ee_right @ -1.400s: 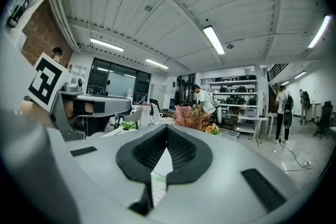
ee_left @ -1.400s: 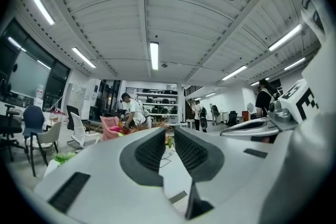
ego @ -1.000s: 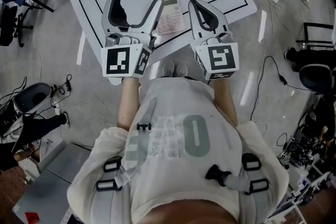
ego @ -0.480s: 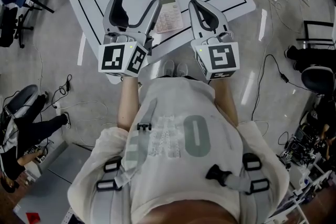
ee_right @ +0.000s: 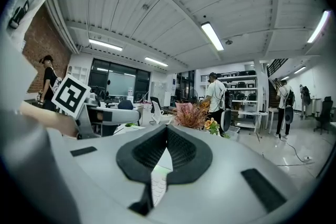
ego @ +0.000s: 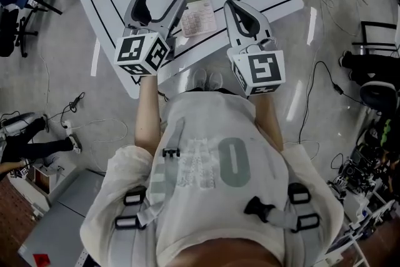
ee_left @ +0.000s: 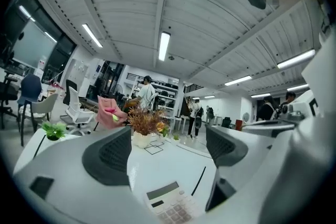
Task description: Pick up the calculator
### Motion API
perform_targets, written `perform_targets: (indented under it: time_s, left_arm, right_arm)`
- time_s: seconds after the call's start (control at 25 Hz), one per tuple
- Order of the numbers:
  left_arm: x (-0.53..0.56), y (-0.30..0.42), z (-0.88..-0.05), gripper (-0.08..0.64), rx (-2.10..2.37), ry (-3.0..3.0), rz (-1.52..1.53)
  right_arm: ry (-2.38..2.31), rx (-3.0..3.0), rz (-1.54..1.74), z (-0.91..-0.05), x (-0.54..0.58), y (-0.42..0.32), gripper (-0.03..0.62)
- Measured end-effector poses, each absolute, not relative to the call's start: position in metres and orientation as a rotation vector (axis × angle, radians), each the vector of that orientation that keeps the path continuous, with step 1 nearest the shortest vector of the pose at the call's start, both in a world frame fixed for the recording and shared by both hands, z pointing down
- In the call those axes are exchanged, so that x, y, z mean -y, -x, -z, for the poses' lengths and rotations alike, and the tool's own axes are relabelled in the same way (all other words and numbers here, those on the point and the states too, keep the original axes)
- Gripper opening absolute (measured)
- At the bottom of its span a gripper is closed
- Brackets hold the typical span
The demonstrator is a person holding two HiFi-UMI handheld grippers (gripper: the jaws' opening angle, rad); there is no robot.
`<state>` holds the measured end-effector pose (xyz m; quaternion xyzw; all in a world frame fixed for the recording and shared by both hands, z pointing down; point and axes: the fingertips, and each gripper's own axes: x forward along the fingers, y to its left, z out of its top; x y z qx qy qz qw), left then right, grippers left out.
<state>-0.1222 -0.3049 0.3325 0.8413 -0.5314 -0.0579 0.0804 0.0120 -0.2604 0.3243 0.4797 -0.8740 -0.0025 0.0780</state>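
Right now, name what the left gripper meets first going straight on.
Likely the calculator, low ahead of the open left gripper on the table; height is unclear, so it might pass just above.

- The grey 2-jaw left gripper [ego: 160, 2] is held out ahead of the chest. Its jaws stand wide apart with nothing clamped between them, and its black ribbed pads [ee_left: 113, 157] face inward.
- The grey 2-jaw right gripper [ego: 234, 7] sits beside it, jaws closed tip to tip.
- The bare left forearm [ego: 145, 110] and bare right forearm [ego: 267, 119] both reach forward.
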Motion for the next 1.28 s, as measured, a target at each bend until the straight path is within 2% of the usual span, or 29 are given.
perform_targets:
  time_s: [0.24,0.56,0.8,1.0,1.28]
  left_arm:
    - [0.328,0.113,-0.377,0.428,1.382,-2.580,-0.066]
    - [0.356,0.107,-0.443,0.428,1.038,-2.496,-0.210]
    - [0.373,0.112,-0.492,0.424,0.850,-2.250,-0.196]
    - [0.378,0.106,-0.507,0.390,0.687,-2.078,-0.089]
    - [0.361,0.085,-0.522,0.388,0.492,-2.023,-0.189]
  right_arm:
    - [-1.430,2.612,-0.020,-0.330,0.259,-0.012,0.005]
    - [-1.436,2.571,-0.092,-0.347,0.258,-0.017,0.005]
    - [-1.459,2.522,-0.156,-0.362,0.260,-0.024,0.005]
    - [-1.466,2.486,-0.210,-0.374,0.259,-0.030,0.005]
    - [-1.441,2.471,-0.241,-0.384,0.261,-0.026,0.005]
